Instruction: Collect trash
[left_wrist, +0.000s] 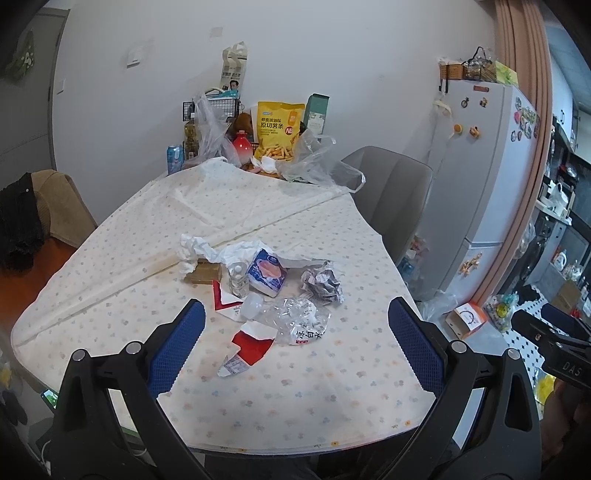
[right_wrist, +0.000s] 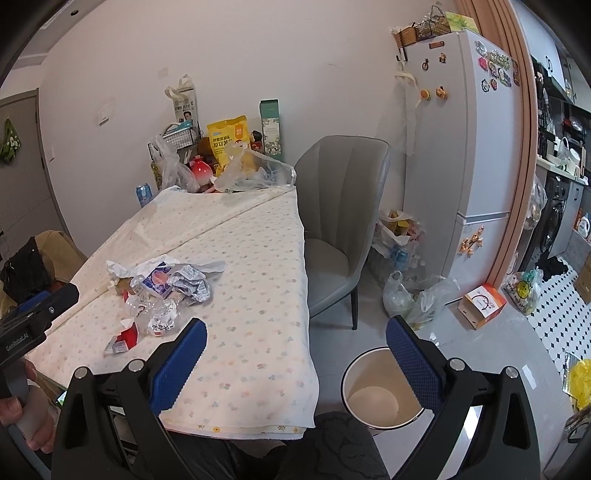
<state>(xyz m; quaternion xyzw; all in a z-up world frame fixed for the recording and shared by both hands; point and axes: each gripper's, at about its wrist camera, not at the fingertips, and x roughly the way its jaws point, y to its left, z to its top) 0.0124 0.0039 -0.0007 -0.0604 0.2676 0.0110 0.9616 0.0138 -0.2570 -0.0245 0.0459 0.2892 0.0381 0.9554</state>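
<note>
trash pile (left_wrist: 269, 284) on the tablecloth (left_wrist: 258, 387): crumpled paper, crushed bottle, torn wrappers, heaped mid-table. left gripper (left_wrist: 295, 347) hangs near it, jaws spread, empty. right gripper (right_wrist: 295, 365) likewise released beside the table, above the white bin (right_wrist: 380, 391), likely the drop point.

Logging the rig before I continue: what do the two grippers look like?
Both match. The left gripper and right gripper have black frames with round silver pivot bolts and blue pads with a fine grid texture. Seen from the side, each body is black with white lettering. No cables or sleeves show clearly.
</note>
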